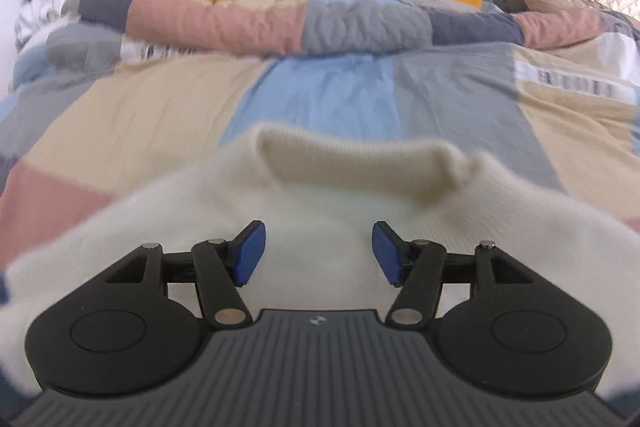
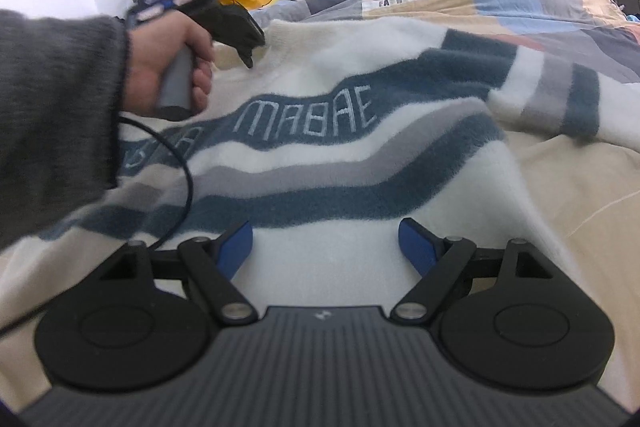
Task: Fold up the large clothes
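Striped sweater lies spread flat on the bed, collar toward the headboard end, ready for folding. Left claw hovers open by the collar; right claw gapes empty over the hem (lining up grips, likely).
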Tool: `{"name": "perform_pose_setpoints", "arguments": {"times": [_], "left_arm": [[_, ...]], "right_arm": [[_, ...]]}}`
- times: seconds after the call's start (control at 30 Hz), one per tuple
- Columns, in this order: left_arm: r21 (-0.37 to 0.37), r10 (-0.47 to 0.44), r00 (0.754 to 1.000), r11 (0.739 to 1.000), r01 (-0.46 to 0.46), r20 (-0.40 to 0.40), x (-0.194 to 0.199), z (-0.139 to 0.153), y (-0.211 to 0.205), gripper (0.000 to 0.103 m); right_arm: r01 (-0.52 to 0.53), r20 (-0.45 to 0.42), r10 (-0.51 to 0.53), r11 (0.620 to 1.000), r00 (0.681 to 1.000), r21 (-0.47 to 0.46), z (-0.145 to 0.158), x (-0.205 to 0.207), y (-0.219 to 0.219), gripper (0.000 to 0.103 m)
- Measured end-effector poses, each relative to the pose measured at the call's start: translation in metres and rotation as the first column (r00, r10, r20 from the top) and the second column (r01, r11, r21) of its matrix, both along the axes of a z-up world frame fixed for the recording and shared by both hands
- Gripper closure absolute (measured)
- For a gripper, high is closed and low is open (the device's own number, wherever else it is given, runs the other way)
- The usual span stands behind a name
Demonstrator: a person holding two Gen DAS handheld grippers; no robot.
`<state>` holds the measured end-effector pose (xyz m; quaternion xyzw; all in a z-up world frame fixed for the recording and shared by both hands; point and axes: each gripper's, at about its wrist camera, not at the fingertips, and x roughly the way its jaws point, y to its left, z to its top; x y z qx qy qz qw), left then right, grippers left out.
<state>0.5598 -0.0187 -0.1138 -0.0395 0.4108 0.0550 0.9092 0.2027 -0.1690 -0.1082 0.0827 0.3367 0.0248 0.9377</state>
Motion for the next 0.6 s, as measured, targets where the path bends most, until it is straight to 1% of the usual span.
{"name": "perform_pose_setpoints", "arguments": {"times": [0.07, 0.13, 0.23, 0.37, 0.53, 0.6], "left_arm": [[-0.023, -0.012, 1.000, 1.000, 0.012, -0.020, -0.022, 0.016, 0.002, 0.038], [-0.016, -0.034, 0.999, 0.999, 0.034, -0.024, -0.045, 0.035, 0.002, 0.038], [-0.003, -0.056, 0.998, 0.998, 0.056, -0.029, -0.082, 0.061, 0.003, 0.038], [-0.028, -0.067, 0.997, 0.997, 0.066, -0.046, -0.139, 0.091, 0.015, 0.038], [-0.125, -0.073, 0.991, 0.990, 0.059, -0.109, -0.224, 0.107, 0.033, 0.038], [-0.179, -0.037, 0.991, 0.984, 0.014, -0.130, -0.257, 0.110, 0.045, 0.038]], "right_arm": [[-0.004, -0.011, 0.004, 1.000, 1.000, -0.011, 0.002, 0.003, 0.001, 0.021], [-0.008, -0.014, 0.008, 1.000, 1.000, -0.002, 0.005, 0.002, 0.000, 0.023], [-0.006, -0.024, 0.006, 1.000, 1.000, 0.009, 0.007, -0.001, -0.003, 0.023], [-0.015, -0.014, 0.015, 0.999, 1.000, 0.039, 0.014, -0.012, -0.008, 0.023], [-0.039, -0.008, 0.040, 0.998, 0.999, 0.051, 0.021, -0.020, -0.009, 0.023], [-0.055, -0.009, 0.056, 0.997, 0.998, 0.061, 0.023, -0.023, -0.007, 0.023]]}}
